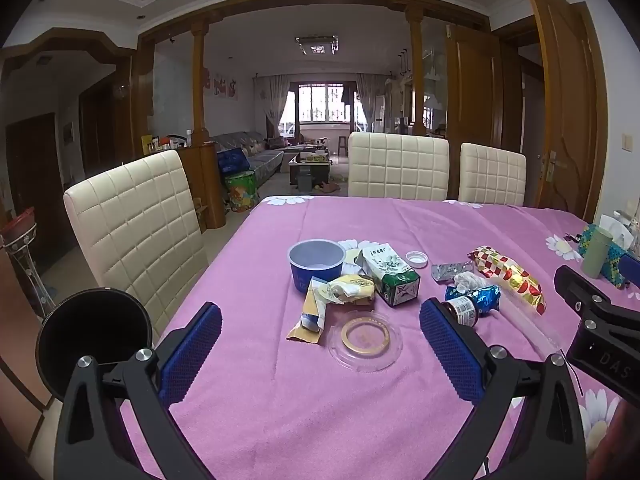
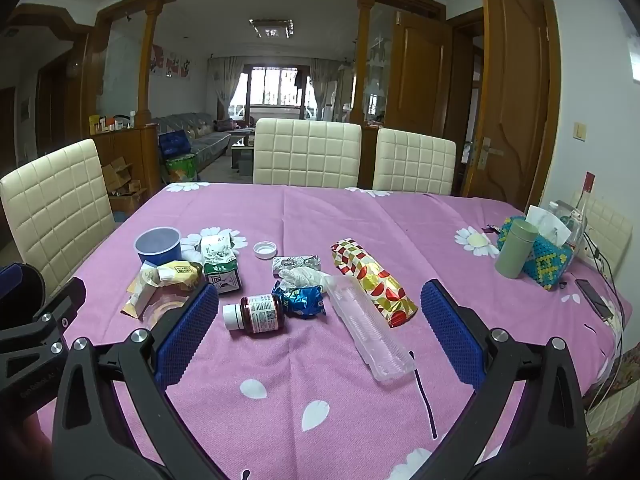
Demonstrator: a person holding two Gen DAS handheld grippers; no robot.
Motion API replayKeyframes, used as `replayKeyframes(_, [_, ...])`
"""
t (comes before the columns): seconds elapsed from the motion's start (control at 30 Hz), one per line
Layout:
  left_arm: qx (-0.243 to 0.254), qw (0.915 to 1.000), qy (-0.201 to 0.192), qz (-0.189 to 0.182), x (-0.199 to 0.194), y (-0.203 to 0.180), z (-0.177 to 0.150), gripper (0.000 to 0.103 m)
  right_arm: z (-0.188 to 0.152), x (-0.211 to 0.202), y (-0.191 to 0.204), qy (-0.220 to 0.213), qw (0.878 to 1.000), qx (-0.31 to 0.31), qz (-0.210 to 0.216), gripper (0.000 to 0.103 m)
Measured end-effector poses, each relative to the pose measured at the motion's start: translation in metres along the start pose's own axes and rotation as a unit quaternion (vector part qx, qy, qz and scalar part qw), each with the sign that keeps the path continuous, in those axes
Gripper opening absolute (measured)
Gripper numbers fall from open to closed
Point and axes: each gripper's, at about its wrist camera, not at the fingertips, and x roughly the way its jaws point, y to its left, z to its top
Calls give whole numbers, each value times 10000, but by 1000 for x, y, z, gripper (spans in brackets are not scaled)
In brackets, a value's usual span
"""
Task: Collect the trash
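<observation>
Trash lies in a cluster on the pink tablecloth: a blue paper cup, a green-white carton, a crumpled yellow wrapper, a clear round lid, a white cap, a pill bottle, a blue foil wrapper, a checkered snack bag and a clear plastic tray. My left gripper is open and empty, just short of the clear lid. My right gripper is open and empty, with the pill bottle and tray between its fingers' line.
Three cream chairs stand around the table. At the right edge sit a green flask, a beaded tissue box and a phone with cables. A black round bin sits at the left.
</observation>
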Motion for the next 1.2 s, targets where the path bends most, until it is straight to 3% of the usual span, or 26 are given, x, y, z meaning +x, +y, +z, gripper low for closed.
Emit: replayKeyframes(1.2, [14, 10000, 66, -8, 5, -2, -3, 97, -3, 4, 1, 127, 9999, 6, 19, 100])
